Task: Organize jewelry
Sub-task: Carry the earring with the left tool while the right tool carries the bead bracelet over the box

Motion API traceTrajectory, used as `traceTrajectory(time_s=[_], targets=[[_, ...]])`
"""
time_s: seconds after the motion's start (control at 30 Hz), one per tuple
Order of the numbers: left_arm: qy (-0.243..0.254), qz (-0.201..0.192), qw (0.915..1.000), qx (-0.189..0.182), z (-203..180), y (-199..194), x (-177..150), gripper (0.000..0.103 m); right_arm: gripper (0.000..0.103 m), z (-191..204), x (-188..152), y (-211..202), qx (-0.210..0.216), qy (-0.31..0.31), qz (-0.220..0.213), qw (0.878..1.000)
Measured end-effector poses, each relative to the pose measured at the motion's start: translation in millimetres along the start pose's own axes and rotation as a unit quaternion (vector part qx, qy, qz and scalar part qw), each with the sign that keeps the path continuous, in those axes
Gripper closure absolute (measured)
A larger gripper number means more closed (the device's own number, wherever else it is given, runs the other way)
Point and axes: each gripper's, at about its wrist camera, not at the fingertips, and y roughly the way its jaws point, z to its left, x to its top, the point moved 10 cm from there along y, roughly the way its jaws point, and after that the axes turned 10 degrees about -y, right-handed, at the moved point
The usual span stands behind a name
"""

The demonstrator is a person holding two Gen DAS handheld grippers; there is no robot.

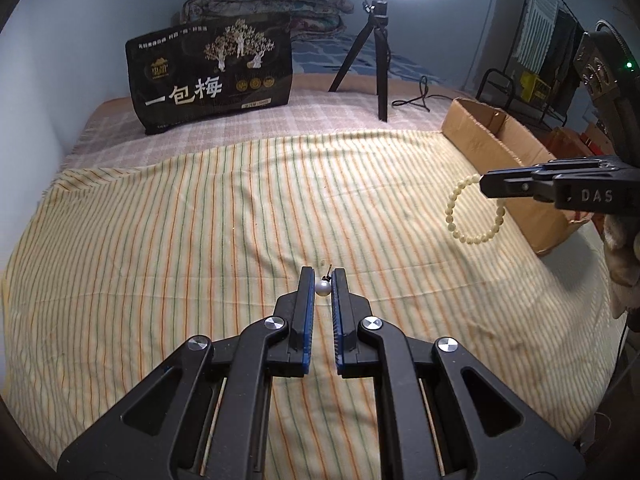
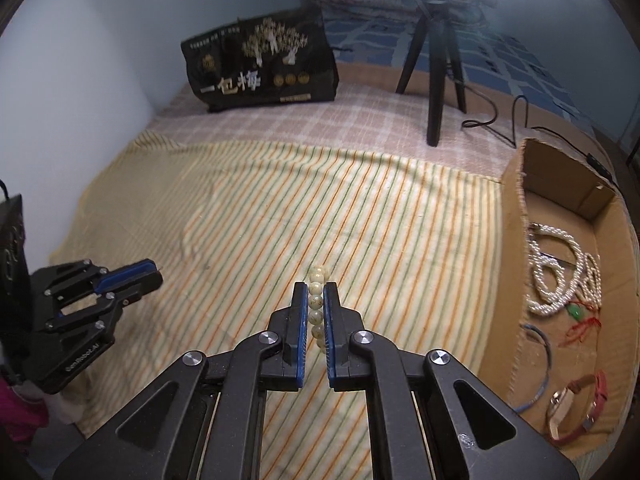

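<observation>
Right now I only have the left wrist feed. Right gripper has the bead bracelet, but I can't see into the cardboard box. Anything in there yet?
Observer: Yes. The cardboard box already holds a white rope necklace.
Operator: Only that?
Observer: No. A red-strap watch lies at its near end, with a blue bangle beside the wall.
Operator: How is the bead bracelet seated in the right gripper?
Observer: The bead bracelet runs lengthwise between the pads of the right gripper, a couple of beads poking past the tips.
Operator: Is it over the box?
Observer: Not yet. In the right wrist view the tips are above the striped cloth, with the box to their right.
</observation>
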Motion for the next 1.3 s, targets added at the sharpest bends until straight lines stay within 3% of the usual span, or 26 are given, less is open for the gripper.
traceTrajectory(time_s=[0.63,1.3], targets=[[0.022,-0.030,0.9987,-0.034,-59,-42,13,0.097,0.097,-18,-11,-97,-0.006,0.014,-0.066,0.998],[0.057,-0.032,0.9941,-0.087,-157,-26,33,0.097,0.097,-133,-46,-152,-0.071,0.091,-0.100,0.988]])
